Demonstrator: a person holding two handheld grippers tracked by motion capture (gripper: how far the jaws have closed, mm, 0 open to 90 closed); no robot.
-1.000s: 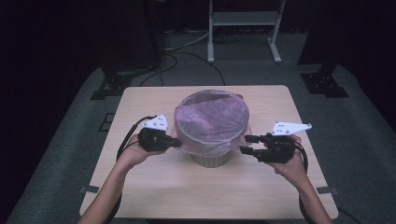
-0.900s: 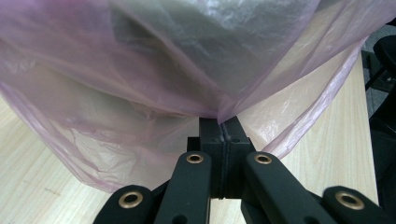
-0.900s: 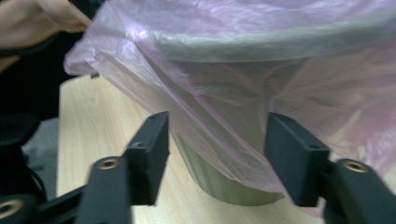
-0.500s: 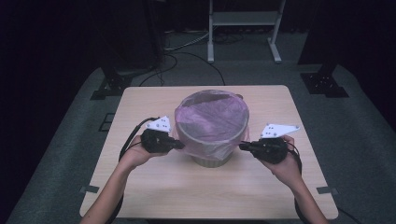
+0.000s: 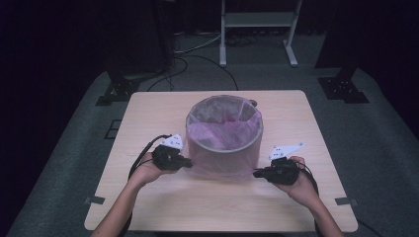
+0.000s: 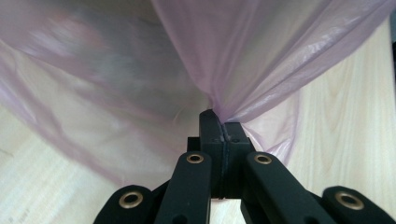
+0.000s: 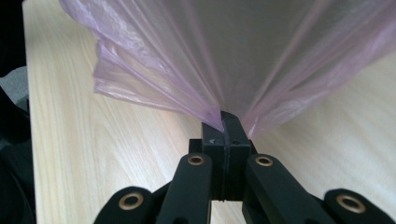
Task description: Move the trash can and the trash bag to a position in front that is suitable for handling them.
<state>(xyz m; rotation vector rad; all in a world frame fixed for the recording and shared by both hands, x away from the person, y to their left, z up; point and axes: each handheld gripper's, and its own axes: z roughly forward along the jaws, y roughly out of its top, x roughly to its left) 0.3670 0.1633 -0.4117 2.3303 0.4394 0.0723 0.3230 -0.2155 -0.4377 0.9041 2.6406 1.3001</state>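
A round bin (image 5: 225, 160) stands mid-table with a thin pink plastic bag (image 5: 222, 131) lining it, the film folded down over its rim and outer wall. My left gripper (image 5: 190, 162) is low at the bin's left side, shut on a pinch of the bag (image 6: 261, 56), which fans out from the closed jaws (image 6: 219, 119). My right gripper (image 5: 255, 173) is low at the bin's right side. It too is shut on bag film (image 7: 224, 56) that spreads up from its tips (image 7: 226, 119). Both pull the film taut down toward the tabletop.
The wooden table (image 5: 163, 202) has bare room in front of the bin and on both sides. Beyond its far edge are a metal rack (image 5: 257, 19), floor cables (image 5: 197, 54) and dark stand bases (image 5: 116, 91).
Both hands sank beside the bin. The bag, earlier domed over the top, is now drawn down over the rim and wall, leaving the bin's mouth open.
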